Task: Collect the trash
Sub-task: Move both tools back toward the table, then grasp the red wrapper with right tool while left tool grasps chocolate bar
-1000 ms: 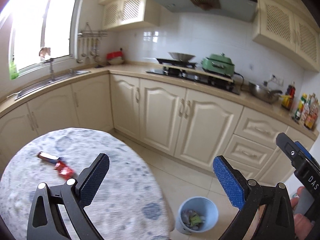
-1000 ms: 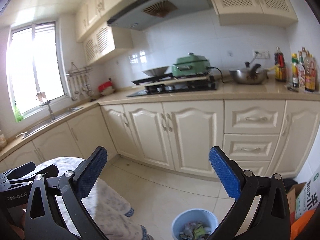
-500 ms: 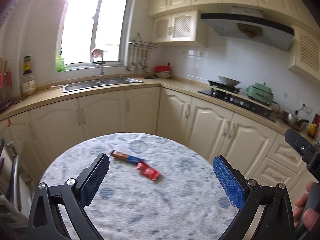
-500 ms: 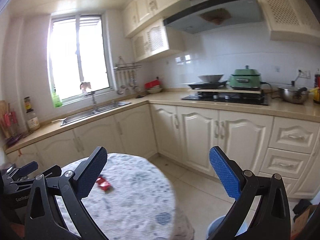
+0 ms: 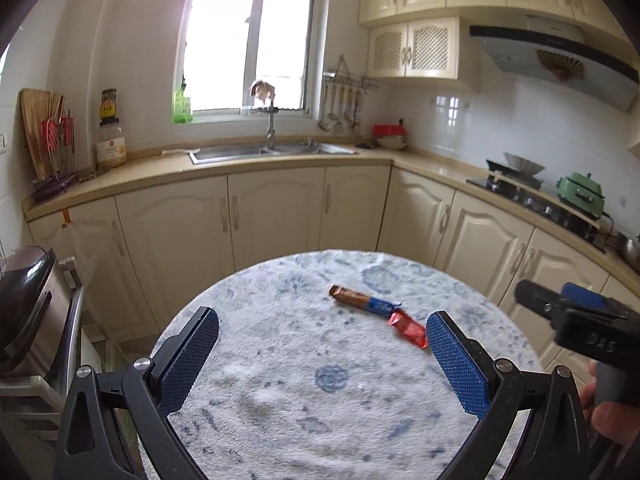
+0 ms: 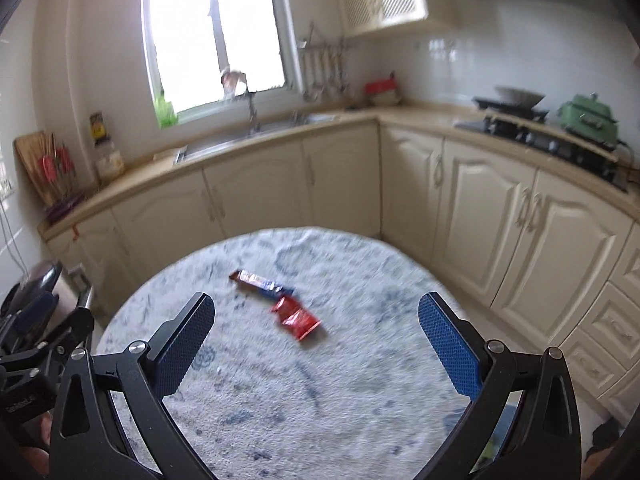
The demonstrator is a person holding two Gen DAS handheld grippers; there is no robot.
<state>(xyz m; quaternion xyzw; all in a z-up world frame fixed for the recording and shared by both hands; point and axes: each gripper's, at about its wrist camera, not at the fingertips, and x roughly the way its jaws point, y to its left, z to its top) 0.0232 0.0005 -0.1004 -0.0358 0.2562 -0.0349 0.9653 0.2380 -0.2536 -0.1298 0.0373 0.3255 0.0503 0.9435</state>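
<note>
Right wrist view is showing the right claw [image 6: 316, 344] gaping empty over the table [image 6: 360, 420]; the left claw [image 5: 322, 354] is gaping too. Ahead, touching, are lying the red wrapper [image 6: 297, 317] and the brown-blue wrapper [image 6: 260, 281]; lowering squarely astride the red one seems wise.

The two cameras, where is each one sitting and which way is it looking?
Left wrist view: sits on the left gripper, looking forward between its open blue fingers over the round table toward the sink; the right gripper and a hand show at the right edge.
Right wrist view: sits on the right gripper, facing the same table and counter; the left gripper shows at the left edge.
Both see the red wrapper and the brown-and-blue wrapper touching end to end.
</note>
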